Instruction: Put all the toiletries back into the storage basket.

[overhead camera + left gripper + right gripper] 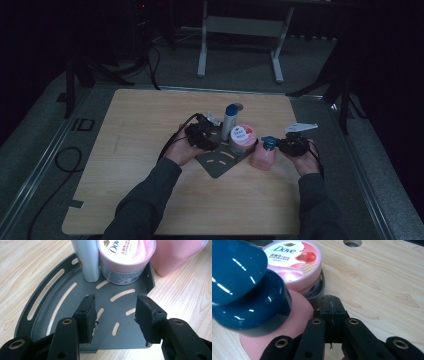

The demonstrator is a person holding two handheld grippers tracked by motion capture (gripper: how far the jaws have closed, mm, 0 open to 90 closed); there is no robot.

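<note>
Standing just left of the clenched right gripper [331, 308] jaws, pink bottle [294, 322]; left gripper [115, 312] released

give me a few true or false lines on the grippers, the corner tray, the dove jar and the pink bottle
1. The Dove jar stands on the dark corner tray. True.
2. The left gripper grips the white tube. False: its jaws are open above the tray, holding nothing.
3. The right gripper has its jaws shut together. True.
4. The pink bottle lies on its side. False: it stands upright beside the tray.
5. The pink bottle's cap is red. False: dark blue.
</note>
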